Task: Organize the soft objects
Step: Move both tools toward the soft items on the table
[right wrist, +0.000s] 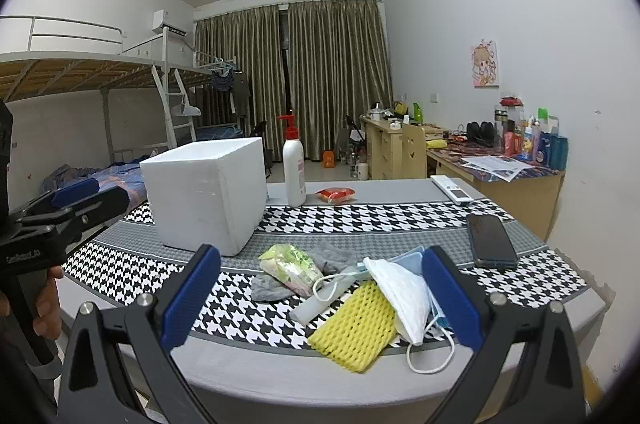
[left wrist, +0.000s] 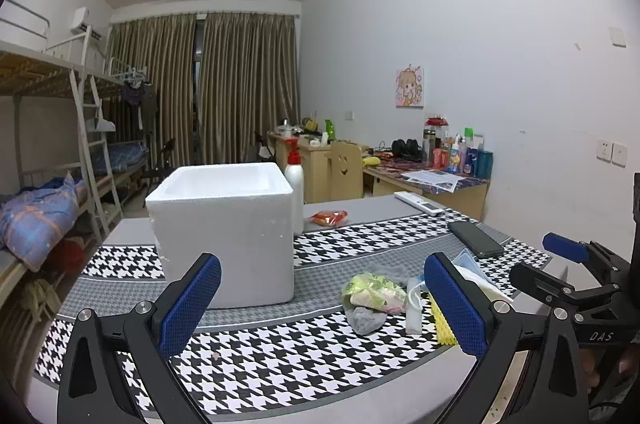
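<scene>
White foam box (right wrist: 206, 194) stands toward the desk's (right wrist: 280, 376) far left corner. Soft items sit near the front edge: yellow foam net (right wrist: 352, 328), white mask (right wrist: 400, 294), green packet (right wrist: 292, 264). Left gripper (left wrist: 320, 304) and right gripper (right wrist: 320, 298) both spread wide, holding nothing.

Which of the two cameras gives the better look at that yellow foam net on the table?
The right wrist view: the yellow foam net lies nearly whole between the open fingers, with only its right edge under a white mask. In the left wrist view only a yellow sliver shows beside the left gripper's right finger.
</scene>
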Available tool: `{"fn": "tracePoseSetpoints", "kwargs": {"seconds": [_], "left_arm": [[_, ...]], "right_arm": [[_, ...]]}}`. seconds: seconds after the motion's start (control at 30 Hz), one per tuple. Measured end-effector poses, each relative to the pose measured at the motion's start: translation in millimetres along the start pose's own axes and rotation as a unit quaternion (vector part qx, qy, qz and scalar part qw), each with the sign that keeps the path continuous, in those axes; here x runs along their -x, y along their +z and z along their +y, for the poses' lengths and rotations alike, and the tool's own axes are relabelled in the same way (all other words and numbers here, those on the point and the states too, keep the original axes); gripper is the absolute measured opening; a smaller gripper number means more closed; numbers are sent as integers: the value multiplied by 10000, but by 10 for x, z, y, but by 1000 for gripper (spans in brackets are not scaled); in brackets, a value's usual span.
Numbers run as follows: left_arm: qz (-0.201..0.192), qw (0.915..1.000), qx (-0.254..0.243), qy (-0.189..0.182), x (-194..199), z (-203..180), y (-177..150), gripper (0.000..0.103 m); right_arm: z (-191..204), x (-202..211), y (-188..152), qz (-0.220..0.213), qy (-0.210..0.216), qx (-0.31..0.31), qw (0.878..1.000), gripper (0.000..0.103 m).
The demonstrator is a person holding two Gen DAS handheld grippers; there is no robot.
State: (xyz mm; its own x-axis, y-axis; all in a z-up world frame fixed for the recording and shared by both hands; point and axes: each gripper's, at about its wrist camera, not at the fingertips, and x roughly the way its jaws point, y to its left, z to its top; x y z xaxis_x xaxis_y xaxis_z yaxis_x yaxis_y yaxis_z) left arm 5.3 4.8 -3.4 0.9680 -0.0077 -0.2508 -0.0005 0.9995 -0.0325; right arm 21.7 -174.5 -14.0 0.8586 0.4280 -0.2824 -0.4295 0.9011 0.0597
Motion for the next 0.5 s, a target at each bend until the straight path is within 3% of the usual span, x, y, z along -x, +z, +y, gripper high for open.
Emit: {"fn": "tracePoseSetpoints", "kwargs": {"seconds": [0.5], "left_arm": [[5,9999,78,101,-18,7,-2,102]], "right_arm": [[17,-37,-27,7,-14,3,10000,102]]}}
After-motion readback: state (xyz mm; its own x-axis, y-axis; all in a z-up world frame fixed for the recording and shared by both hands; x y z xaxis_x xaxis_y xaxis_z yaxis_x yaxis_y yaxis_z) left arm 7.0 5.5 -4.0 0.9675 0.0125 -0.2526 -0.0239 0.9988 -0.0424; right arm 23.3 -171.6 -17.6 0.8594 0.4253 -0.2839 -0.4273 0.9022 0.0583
